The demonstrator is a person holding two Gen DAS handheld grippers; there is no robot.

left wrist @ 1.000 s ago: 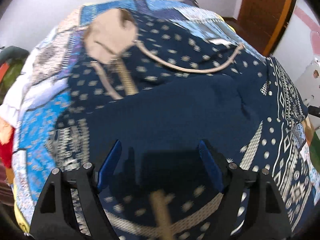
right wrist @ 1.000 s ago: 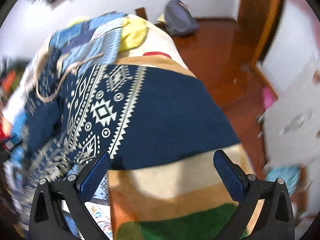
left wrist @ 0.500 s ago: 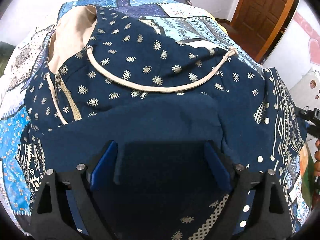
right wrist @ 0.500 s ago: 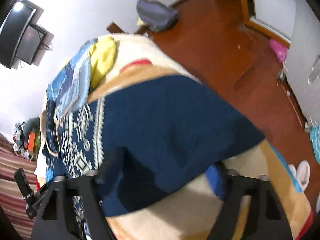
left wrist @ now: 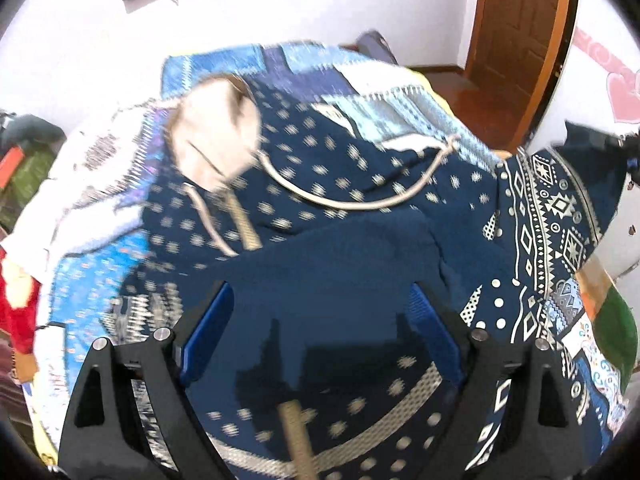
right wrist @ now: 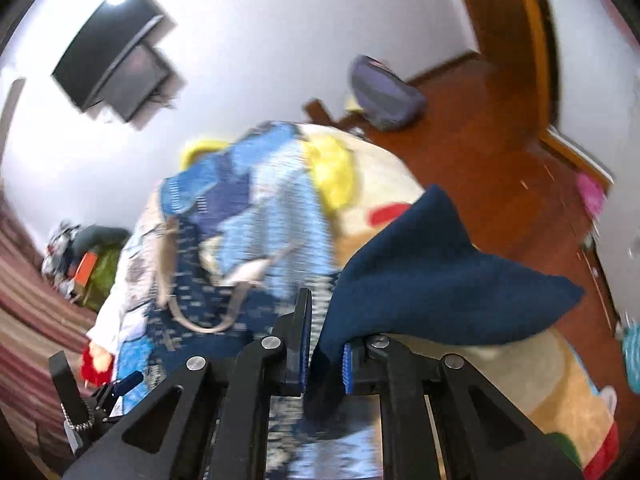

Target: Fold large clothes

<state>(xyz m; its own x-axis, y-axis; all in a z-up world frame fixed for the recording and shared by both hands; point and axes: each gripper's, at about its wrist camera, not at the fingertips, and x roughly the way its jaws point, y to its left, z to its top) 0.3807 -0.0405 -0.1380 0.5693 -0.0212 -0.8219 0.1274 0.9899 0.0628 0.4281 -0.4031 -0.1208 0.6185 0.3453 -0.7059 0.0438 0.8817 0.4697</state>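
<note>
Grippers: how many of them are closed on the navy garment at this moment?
1. The right gripper is shut on a plain corner of the navy garment. The left gripper hangs open above the garment, gripping nothing.

The right gripper, wide open a second ago above the dress, has now closed on a navy corner of it and lifted it off the bed. The left gripper has drawn back and up a little, jaws apart as before.
</note>
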